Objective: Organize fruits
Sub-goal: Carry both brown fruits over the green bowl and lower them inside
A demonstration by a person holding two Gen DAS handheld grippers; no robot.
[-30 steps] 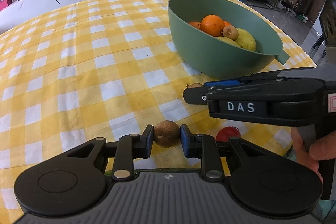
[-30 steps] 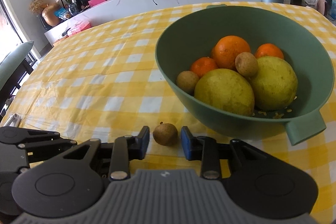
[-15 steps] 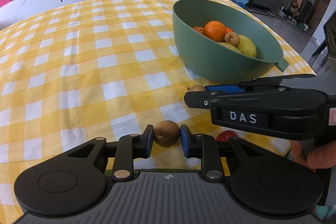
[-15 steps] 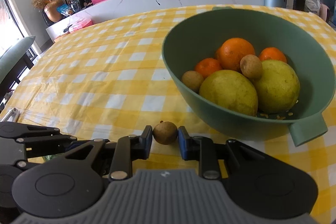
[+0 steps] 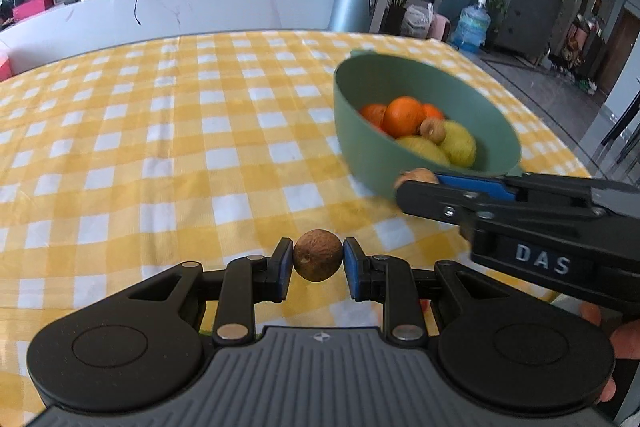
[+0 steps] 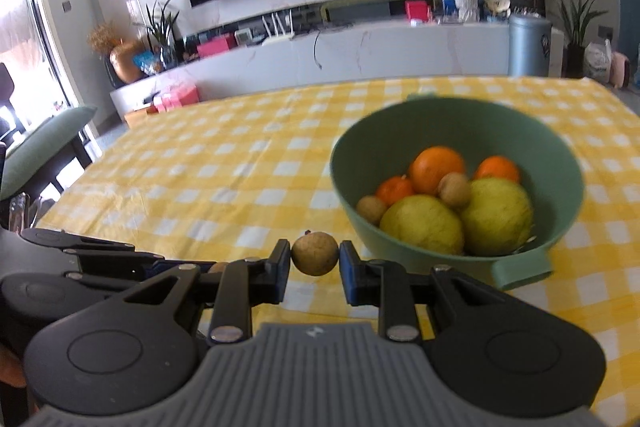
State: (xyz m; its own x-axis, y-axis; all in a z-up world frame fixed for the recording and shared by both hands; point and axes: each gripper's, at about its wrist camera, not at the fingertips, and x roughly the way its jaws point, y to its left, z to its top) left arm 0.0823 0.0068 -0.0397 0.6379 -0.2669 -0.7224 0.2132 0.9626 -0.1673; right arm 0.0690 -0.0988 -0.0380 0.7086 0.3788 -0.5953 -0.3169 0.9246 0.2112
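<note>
Left gripper (image 5: 318, 263): blue-padded fingers (image 5: 283, 267) pinch a small brown longan (image 5: 318, 260), dark and rough-skinned, with both pads touching its sides. The fruit appears to be held above the yellow-and-white checked tablecloth (image 5: 160, 147), near the table's near edge.

Right gripper (image 6: 315, 261): clamped the same way on a second longan (image 6: 315, 253), paler tan with a short stub of stem on top. In the left wrist view this gripper reaches in from the right side, its tip with the fruit just in front of the bowl's near wall; whether they touch cannot be told.

Green bowl (image 6: 560, 163): sits toward the right edge of the table, with a tab handle on its near rim. Inside are three oranges (image 6: 438, 169), two large yellow-green citrus fruits (image 6: 422, 223) and two more longans (image 6: 454, 190) resting among them.

A little red shows under the left gripper's right finger; too hidden to identify.
</note>
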